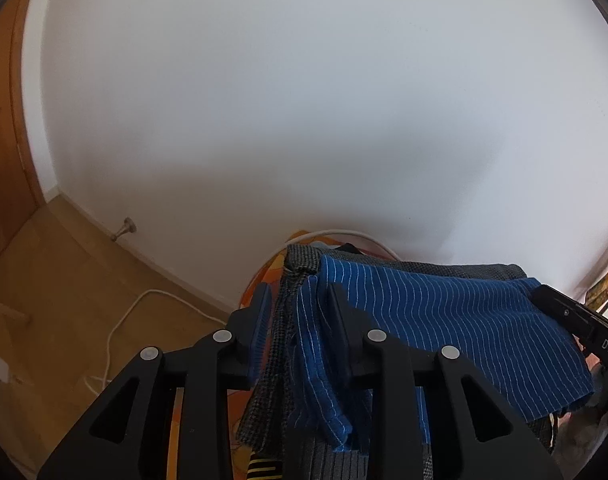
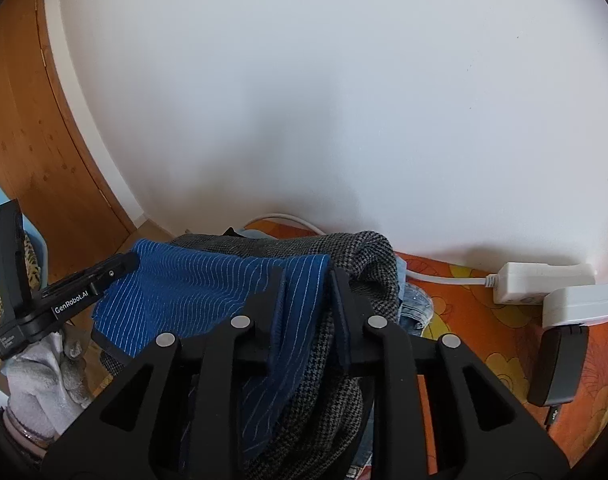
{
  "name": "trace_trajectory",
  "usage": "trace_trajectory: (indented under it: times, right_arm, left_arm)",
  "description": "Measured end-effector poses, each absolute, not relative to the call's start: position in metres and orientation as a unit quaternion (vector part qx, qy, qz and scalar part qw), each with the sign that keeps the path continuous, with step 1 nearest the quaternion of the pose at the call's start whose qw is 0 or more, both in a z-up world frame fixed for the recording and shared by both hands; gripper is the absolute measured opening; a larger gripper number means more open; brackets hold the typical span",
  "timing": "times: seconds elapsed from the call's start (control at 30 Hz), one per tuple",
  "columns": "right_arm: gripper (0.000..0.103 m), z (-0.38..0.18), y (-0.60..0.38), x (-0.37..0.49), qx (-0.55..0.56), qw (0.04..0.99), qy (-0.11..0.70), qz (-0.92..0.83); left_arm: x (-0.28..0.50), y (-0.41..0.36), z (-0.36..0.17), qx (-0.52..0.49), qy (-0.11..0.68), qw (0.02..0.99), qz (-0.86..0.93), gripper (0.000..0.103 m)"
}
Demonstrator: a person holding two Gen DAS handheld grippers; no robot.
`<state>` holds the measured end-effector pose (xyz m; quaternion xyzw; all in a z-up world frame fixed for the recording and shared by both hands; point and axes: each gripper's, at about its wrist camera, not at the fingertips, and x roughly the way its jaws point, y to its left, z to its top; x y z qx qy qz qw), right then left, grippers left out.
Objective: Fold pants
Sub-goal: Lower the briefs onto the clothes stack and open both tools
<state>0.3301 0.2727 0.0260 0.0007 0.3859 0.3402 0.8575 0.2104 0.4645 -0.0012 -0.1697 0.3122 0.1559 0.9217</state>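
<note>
The pants (image 1: 444, 320) are grey houndstooth outside with a blue pinstriped lining showing; they hang lifted between both grippers in front of a white wall. My left gripper (image 1: 300, 292) is shut on one bunched end of the waistband. My right gripper (image 2: 308, 276) is shut on the other end, with blue lining and grey cloth (image 2: 376, 252) bunched between its fingers. The right gripper also shows at the right edge of the left wrist view (image 1: 544, 294), and the left gripper at the left of the right wrist view (image 2: 130, 260).
An orange flowered cloth (image 2: 484, 320) covers the surface below. A white power strip (image 2: 544, 284) with a cable and a dark adapter (image 2: 556, 368) lie at the right. A pile of light clothes (image 2: 40, 372) sits at the left. Wooden floor (image 1: 64, 280) and a door (image 2: 24, 120) lie at the left.
</note>
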Motion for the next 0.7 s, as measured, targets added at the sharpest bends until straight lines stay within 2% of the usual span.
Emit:
trace_trajectory:
  times: [0.03, 0.17, 0.4, 0.7]
  right_arm:
    - [0.030, 0.030, 0.272, 0.328, -0.001, 0.858, 0.384, 0.341]
    - [0.033, 0.046, 0.261, 0.314, 0.000, 0.855, 0.375, 0.357]
    - [0.034, 0.043, 0.258, 0.285, -0.069, 0.847, 0.376, 0.368]
    - [0.034, 0.052, 0.210, 0.266, -0.049, 0.844, 0.401, 0.354]
  left_arm:
    - [0.209, 0.466, -0.002, -0.166, 0.313, 0.922, 0.158, 0.027]
    - [0.202, 0.462, 0.001, -0.165, 0.314, 0.922, 0.157, 0.027]
    - [0.190, 0.469, -0.006, -0.163, 0.325, 0.915, 0.173, 0.027]
    - [0.140, 0.460, 0.007, -0.178, 0.328, 0.909, 0.188, 0.027]
